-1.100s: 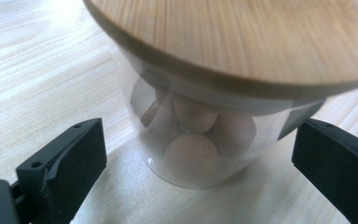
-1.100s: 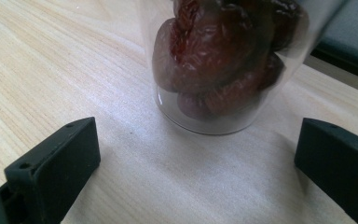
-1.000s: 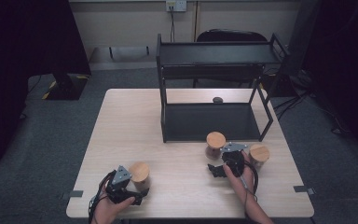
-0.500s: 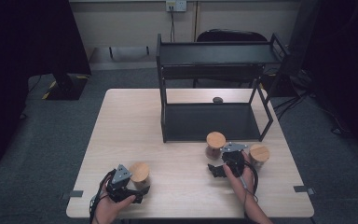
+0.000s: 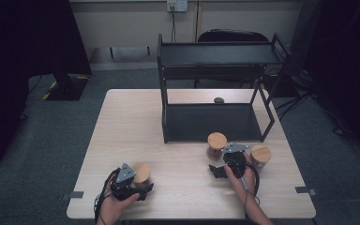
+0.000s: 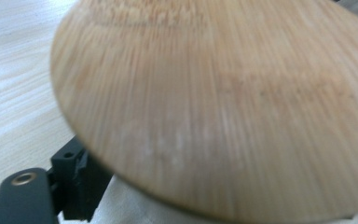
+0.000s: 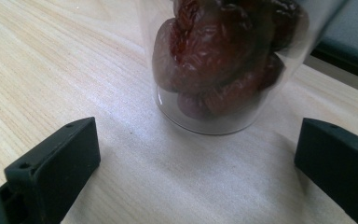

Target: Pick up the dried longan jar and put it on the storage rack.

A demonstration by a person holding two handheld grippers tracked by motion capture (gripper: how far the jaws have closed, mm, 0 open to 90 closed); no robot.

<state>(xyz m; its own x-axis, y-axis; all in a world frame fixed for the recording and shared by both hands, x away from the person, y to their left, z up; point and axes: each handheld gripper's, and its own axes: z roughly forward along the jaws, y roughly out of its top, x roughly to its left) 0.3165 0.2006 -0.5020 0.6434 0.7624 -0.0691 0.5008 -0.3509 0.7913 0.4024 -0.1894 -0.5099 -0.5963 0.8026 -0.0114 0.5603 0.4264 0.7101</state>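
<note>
The left gripper [image 5: 138, 183], jaws just closing round the near-left bamboo-lidded jar [image 5: 141, 173], seems readied for lifting; the right gripper [image 5: 219, 170] gapes before the jar of dates [image 7: 223, 60], not touching.

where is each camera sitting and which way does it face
High view: above the person's side, looking forward and down on the table; both hands show.
Left gripper view: on the left gripper, looking at a bamboo lid.
Right gripper view: on the right gripper, facing a jar of dried fruit.
Shared: lid and jar both show from above.
</note>
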